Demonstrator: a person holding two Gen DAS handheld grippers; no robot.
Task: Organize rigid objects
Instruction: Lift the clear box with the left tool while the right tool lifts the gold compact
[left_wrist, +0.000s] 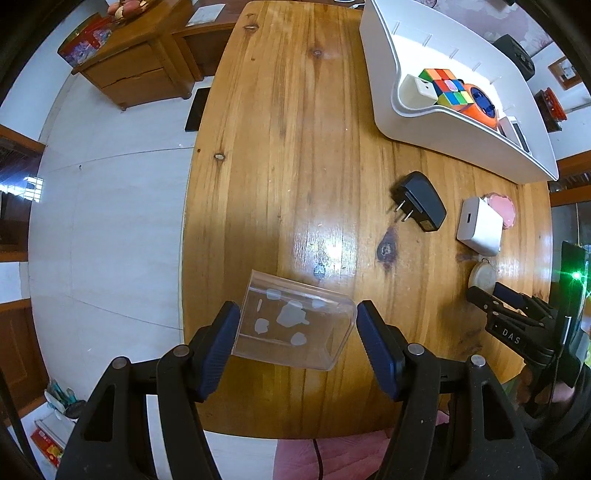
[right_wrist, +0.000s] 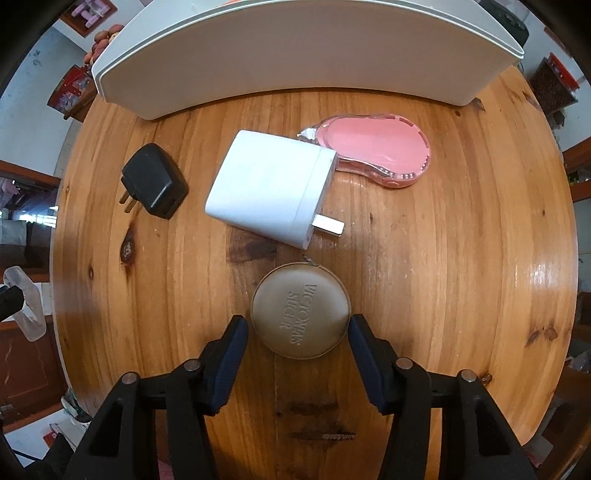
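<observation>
A white bin (left_wrist: 436, 125) stands at the far side of the table (left_wrist: 295, 147). It holds a colour cube (left_wrist: 445, 88), a white block (left_wrist: 415, 90), an orange-and-blue round item (left_wrist: 480, 101) and a small white device (left_wrist: 515, 131). On the table in front of the bin, a black plug adapter (right_wrist: 155, 181) lies at the left with its prongs toward the near left. A white charger (right_wrist: 273, 184) lies beside it, prong toward the right. A pink correction-tape dispenser (right_wrist: 376, 151) touches the charger's far edge. Nearer the camera, just beside the charger, lies a round tan case (right_wrist: 300, 310) with embossed lettering.

The table is glossy varnished pine with dark knots. The floor (left_wrist: 110, 221) beyond it is pale. A wooden cabinet (left_wrist: 136, 62) stands against the far wall.

The left gripper (left_wrist: 298, 339) points straight down above the table's near-left edge. Its fingers (left_wrist: 221, 343) pinch a clear plastic box (left_wrist: 295, 321), tilted, one pad on each short side. The right gripper (right_wrist: 298, 350) points straight down over the round tan case. Its fingers (right_wrist: 231, 354) straddle the case, one close against each side. Whether the pads press on the case cannot be determined.
</observation>
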